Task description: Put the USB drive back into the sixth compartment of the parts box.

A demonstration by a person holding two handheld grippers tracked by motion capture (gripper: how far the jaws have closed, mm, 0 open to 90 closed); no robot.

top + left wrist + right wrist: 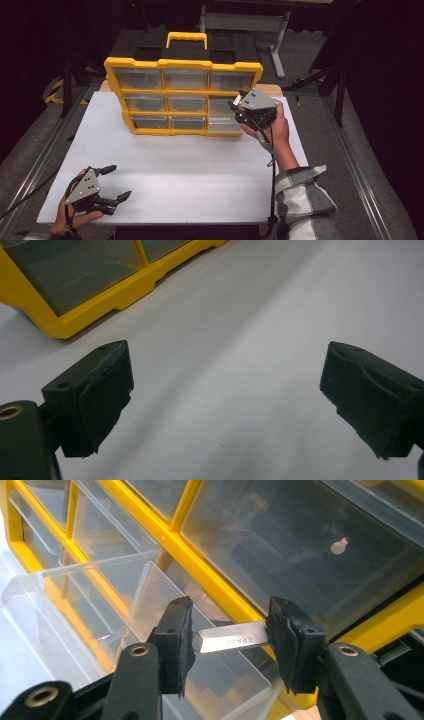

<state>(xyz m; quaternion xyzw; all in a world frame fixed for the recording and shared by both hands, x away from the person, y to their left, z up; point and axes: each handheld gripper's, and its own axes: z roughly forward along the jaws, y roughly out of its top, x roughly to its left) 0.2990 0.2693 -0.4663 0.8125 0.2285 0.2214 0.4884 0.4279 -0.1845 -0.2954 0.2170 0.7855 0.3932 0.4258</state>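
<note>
White table (175,175); clear drawer (100,610) empty

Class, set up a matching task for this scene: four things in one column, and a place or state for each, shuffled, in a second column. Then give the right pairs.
Things:
1. eraser
2. left tongs
3. bottom right drawer
4. cabinet handle

Places or states:
A. pulled out of the cabinet
B. yellow, on top of the cabinet
C. clamped between the right tongs
D. open, with nothing between them, over the white table

Pairs: 1-C, 2-D, 3-A, 4-B
</note>
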